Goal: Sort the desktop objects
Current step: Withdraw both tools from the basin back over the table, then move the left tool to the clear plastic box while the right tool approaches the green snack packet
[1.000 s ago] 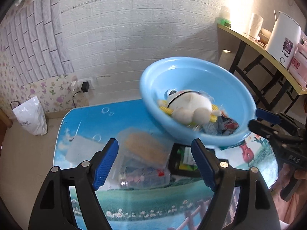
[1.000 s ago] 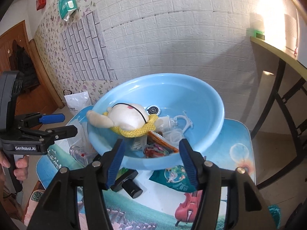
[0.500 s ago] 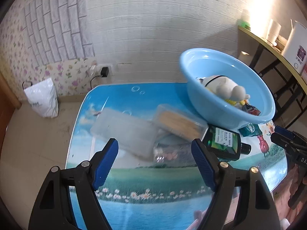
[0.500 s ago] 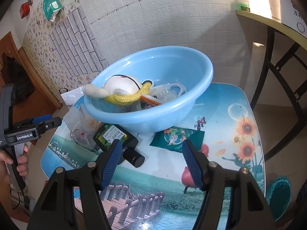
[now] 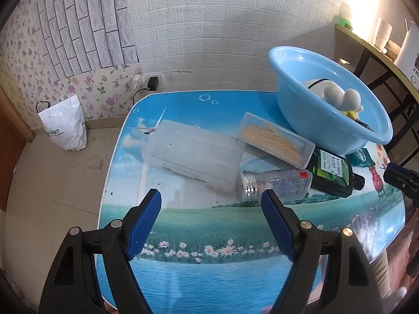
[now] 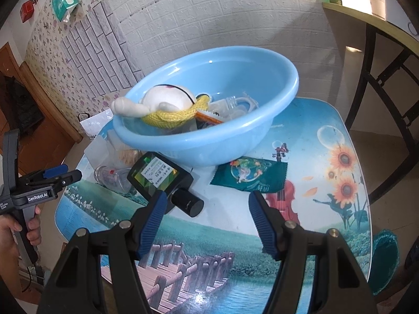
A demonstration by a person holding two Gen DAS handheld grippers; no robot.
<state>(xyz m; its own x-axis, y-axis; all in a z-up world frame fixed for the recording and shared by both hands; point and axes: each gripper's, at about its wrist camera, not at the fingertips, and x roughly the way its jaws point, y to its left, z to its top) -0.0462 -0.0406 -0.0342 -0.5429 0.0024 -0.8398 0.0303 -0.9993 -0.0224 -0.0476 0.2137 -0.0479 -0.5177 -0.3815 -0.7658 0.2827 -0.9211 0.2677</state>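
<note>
- Two grippers, both with nothing between the fingers: my left gripper (image 5: 210,202) stands wide apart over the table (image 5: 183,225), and my right gripper (image 6: 207,205) is apart too, about as wide as a second ago.
- Since a second ago the left view has pulled back and to the left: the basin (image 5: 314,120) that filled the middle then now sits at the right.
- With that shift I can see more of the pile: a frosted box (image 5: 193,157) lies on the table, a toothpick case (image 5: 277,137) leans beside it, touching the basin's foot.
- A clear bottle (image 5: 275,184) lies on its side just beyond my left fingertips, its metal cap toward the box; a dark bottle (image 5: 332,174) lies against it, partly under the basin.
- Seen from the right, the basin is tilted, propped on those things, with a plush toy (image 6: 159,104) at its near rim.
- My right gripper has come lower and nearer the table: the dark bottle's cap (image 6: 187,202) is just beside the left finger, and a green sachet (image 6: 248,175) lies flat beyond the right finger, its edge under the basin.
</note>
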